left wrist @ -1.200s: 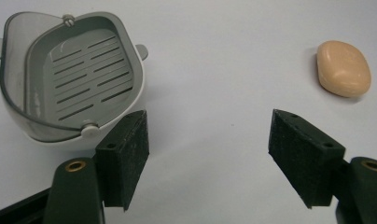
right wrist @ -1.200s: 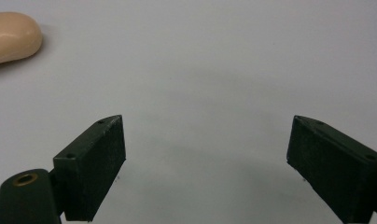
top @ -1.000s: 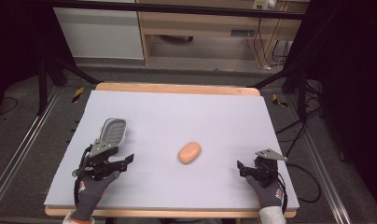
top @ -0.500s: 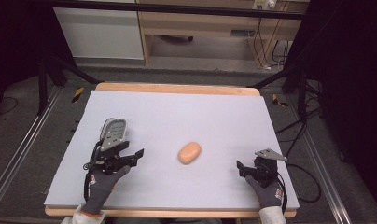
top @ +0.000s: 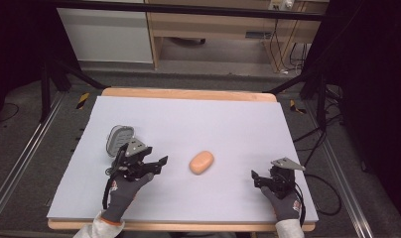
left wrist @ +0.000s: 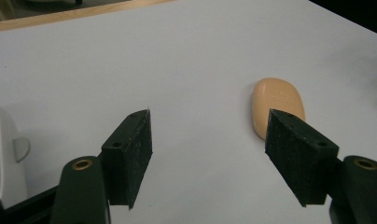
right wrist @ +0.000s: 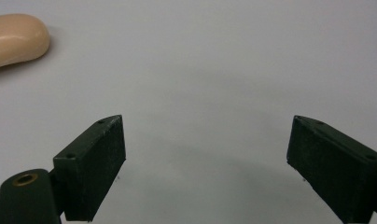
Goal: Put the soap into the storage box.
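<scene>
1. Fingers of the left gripper (top: 159, 163) stand spread apart with nothing between them; in the left gripper view its pads (left wrist: 130, 156) hover over the bare table.
2. Just behind and to the left of that gripper lies a grey soap dish (top: 119, 139), ribbed on top, flat on the lilac-grey table cover (top: 228, 124).
3. Near the middle of the table lies a peach-coloured bar of soap (top: 201, 162), a little to the right of the left gripper and not touching it.
4. Well to the right of the soap, near the front edge, the right gripper (top: 256, 179) rests low, its fingers (right wrist: 95, 163) also spread wide and empty.
</scene>
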The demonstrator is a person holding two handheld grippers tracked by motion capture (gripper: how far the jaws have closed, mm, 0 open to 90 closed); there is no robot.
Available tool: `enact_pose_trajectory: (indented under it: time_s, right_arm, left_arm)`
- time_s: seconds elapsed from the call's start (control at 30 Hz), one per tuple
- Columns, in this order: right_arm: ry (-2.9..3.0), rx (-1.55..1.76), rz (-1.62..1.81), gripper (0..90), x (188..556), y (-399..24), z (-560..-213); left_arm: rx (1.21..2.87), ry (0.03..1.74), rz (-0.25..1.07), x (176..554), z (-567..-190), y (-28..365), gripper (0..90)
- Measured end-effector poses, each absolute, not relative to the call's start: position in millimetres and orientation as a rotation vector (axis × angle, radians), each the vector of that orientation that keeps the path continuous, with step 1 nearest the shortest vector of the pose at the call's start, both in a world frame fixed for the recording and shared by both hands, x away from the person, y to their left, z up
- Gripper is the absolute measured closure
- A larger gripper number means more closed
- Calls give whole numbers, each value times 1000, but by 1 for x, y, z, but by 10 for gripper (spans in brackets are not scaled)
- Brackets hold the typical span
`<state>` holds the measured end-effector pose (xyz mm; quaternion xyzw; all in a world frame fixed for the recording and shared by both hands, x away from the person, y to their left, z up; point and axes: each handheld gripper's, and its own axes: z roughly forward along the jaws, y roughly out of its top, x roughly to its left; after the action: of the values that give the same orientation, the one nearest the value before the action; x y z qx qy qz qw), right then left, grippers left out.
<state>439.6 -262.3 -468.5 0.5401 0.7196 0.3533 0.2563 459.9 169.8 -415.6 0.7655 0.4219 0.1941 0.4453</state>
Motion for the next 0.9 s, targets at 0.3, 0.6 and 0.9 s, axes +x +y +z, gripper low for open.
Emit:
enact_pose_trajectory:
  time_s: [0.3, 0.6, 0.9]
  right_arm:
    - [1953, 1470, 957, 117, 440, -262, -468]
    - [1958, 1468, 957, 117, 440, -262, -468]
    - [1961, 1460, 951, 117, 440, -262, -469]
  left_arm:
    - [1917, 1026, 467, 464, -417, 152, 304]
    - [1935, 1009, 454, 467, -418, 138, 293]
    - [1965, 988, 442, 470, -419, 123, 281]
